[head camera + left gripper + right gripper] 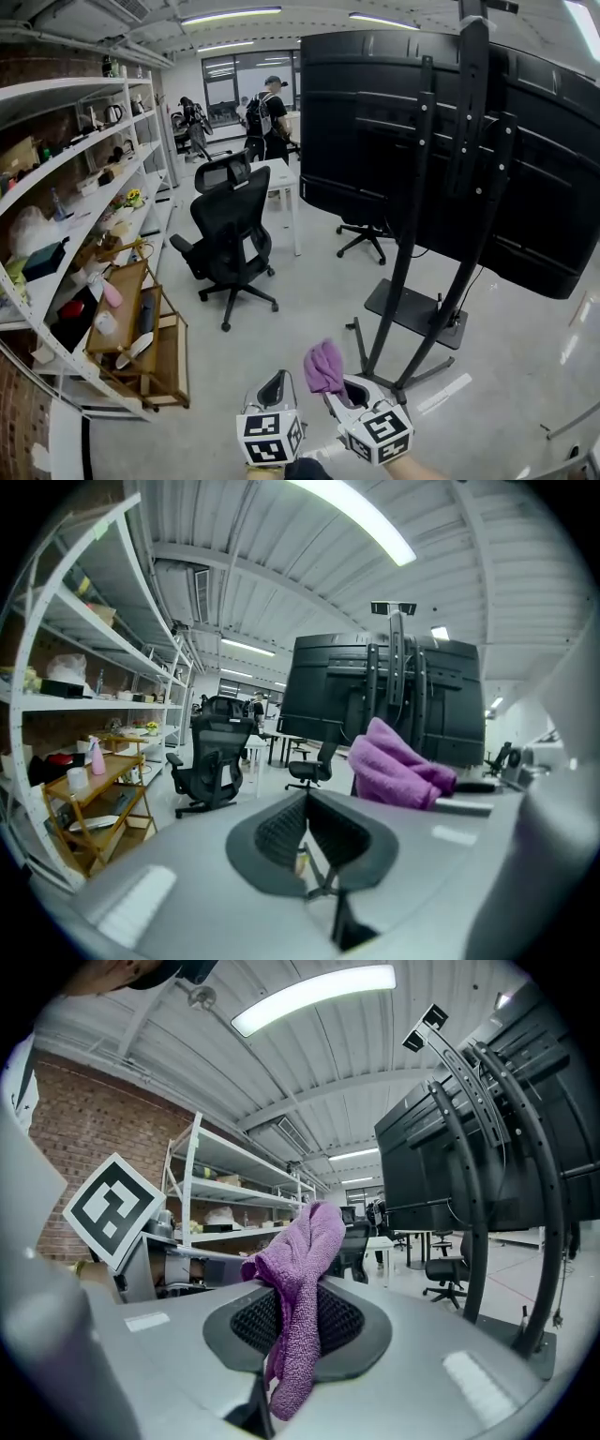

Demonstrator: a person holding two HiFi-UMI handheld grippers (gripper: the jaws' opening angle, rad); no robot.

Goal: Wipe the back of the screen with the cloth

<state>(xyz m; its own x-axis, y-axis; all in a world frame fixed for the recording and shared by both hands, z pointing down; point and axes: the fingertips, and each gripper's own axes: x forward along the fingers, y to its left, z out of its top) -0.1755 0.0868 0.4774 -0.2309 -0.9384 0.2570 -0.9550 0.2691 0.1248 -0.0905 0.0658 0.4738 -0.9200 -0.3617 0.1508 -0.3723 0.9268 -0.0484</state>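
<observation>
The back of a large black screen (pixel 375 122) on a black floor stand (pixel 417 309) fills the upper right of the head view. The screen (pixel 375 691) also shows ahead in the left gripper view, and the screen (pixel 487 1138) stands at the right of the right gripper view. My right gripper (pixel 336 384) is low at the bottom centre, shut on a purple cloth (pixel 325 366); the cloth (pixel 298 1297) hangs out between its jaws. Beside it, my left gripper (pixel 275 386) is shut with nothing in it. The cloth (pixel 398 766) appears to its right.
A black office chair (pixel 230 225) stands on the grey floor left of the stand. White shelving (pixel 75 178) with clutter and a wooden cart (pixel 141 342) line the left side. A white table (pixel 281 183) and people (pixel 270 117) are further back.
</observation>
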